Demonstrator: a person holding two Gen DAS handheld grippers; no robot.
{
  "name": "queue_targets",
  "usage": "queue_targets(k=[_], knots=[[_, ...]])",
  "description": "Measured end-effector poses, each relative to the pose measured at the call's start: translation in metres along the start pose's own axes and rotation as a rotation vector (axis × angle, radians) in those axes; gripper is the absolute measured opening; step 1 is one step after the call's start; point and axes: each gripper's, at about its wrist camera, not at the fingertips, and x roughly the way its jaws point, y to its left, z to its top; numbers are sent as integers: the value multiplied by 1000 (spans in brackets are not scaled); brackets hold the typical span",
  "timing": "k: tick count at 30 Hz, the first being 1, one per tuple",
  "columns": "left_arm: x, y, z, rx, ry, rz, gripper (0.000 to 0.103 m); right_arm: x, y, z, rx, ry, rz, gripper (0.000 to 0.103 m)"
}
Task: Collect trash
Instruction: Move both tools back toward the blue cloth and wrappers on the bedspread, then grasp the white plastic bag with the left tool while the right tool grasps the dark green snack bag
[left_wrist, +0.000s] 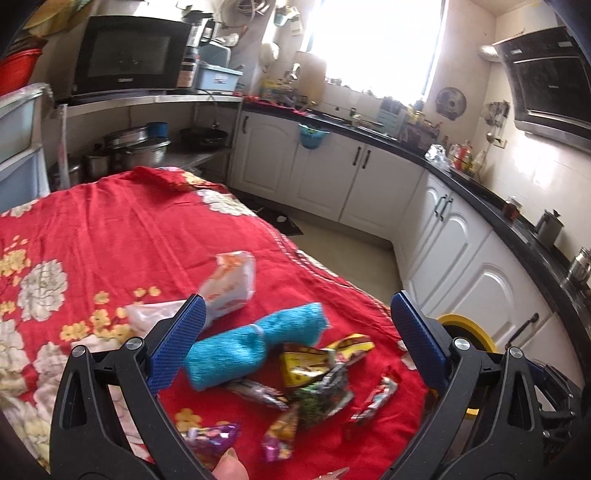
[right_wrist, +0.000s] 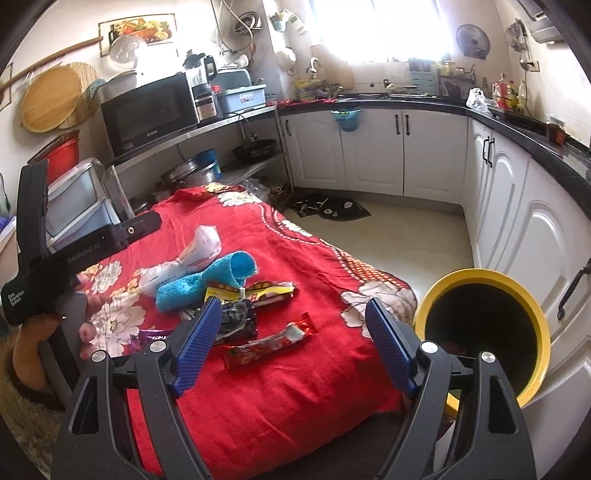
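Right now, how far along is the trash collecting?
Barely started, it seems. Done: nothing clearly; the yellow-rimmed bin looks dark inside. In hand: nothing; left gripper and right gripper are both open. Left: the red wrapper, yellow wrapper, purple wrapper and others on the red cloth.

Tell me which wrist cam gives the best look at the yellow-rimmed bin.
Right wrist. The yellow-rimmed bin shows nearly its whole rim and dark inside, standing beside the red-covered table, right of the open right gripper. In the left wrist view only a slice of the bin's rim peeks out behind the left gripper.
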Motion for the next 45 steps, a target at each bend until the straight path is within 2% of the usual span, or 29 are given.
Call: queue_targets(k=[11,15,25,31,38,39,43,45], knots=[[6,66,-1,-107,19,125,92,50,29,-4,-43,122,105,77],[15,84,-5,-154,47,140,92,72,38,-8,-45,174,142,77],[47,121,-13,-270,157,102,92,121,51,-15,-41,275,199,79],[69,136,-17,-348,227,52,92,141,49,-16,-5,314,222,79],[88,149,-26,-437,293,49,92,152,47,-18,22,341,230,79],[89,148,-26,-437,295,49,91,153,46,-18,25,342,231,79],[93,142,-26,-420,306,39,67,156,47,-18,24,345,236,78],[94,139,-26,-407,312,40,63,156,47,-19,21,346,236,75]])
